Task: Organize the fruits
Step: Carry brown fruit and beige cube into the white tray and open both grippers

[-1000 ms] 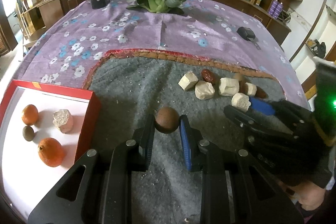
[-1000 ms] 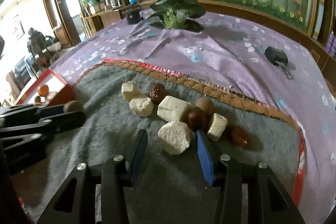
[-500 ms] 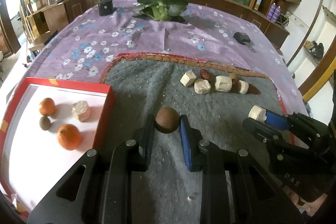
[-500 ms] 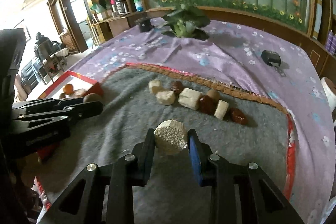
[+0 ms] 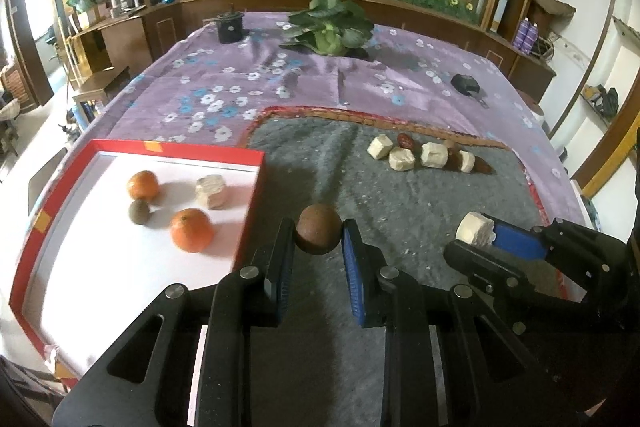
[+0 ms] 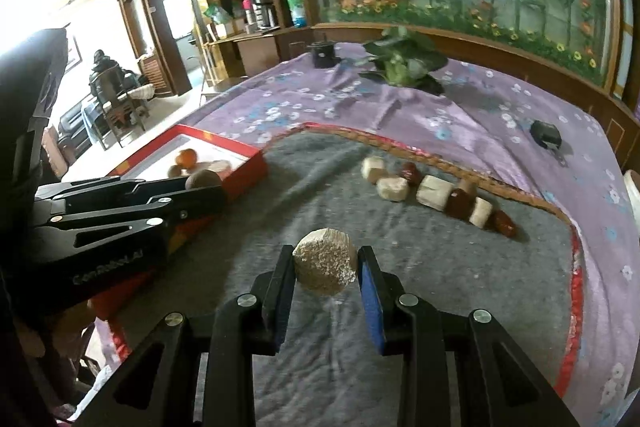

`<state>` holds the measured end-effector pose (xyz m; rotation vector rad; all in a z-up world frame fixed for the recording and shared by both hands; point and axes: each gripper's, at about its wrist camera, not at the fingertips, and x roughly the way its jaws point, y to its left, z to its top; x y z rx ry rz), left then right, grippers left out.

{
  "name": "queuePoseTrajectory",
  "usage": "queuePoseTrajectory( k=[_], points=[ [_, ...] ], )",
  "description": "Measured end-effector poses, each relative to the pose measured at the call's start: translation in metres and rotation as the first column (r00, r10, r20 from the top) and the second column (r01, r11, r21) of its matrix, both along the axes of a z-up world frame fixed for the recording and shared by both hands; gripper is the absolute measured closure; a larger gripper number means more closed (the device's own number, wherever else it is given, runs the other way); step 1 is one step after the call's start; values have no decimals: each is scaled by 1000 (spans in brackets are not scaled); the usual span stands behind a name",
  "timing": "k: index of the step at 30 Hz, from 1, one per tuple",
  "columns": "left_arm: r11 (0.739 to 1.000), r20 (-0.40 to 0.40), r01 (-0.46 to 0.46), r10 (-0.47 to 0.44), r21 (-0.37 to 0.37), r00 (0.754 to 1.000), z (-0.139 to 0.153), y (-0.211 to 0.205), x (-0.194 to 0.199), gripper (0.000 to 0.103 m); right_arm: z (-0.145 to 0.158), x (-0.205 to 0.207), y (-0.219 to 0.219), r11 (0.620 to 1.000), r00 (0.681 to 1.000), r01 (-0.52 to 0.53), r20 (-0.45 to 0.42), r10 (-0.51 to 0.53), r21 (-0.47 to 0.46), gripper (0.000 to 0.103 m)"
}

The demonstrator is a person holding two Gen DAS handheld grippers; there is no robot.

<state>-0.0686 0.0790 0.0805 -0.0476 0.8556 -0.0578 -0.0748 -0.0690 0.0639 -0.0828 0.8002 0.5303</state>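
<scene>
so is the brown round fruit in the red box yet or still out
Out. The brown fruit is clamped in the left gripper over the grey mat, beside the red box.

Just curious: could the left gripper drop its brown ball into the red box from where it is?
Probably yes. The left gripper, shut on the brown ball, hangs beside the red box, whose top is open, with nothing between them.

Tray [image 5: 256,157]: red rim, white floor. In it: two orange mandarins [image 5: 191,229], one olive-brown kiwi [image 5: 139,211], one beige chunk [image 5: 211,190]. Mat [image 5: 400,203]: grey, red-and-tan woven border. Tablecloth [image 5: 320,79]: purple, white and blue flowers. Dates [image 6: 460,201]: dark red-brown. Plant [image 5: 330,27]: green.
</scene>
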Motion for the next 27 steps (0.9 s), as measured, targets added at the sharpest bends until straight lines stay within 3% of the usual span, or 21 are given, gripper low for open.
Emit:
queuePoseTrajectory(
  k=[16, 27],
  points=[
    [989, 3, -147, 147, 7, 989, -4, 77, -21, 80, 13, -10, 78, 988, 988, -154, 21, 154, -2, 73],
    [971, -64, -240, 238, -23, 969, -23, 134, -17, 80, 4, 6, 146, 960, 961, -276, -22, 275, -38, 73]
  ],
)
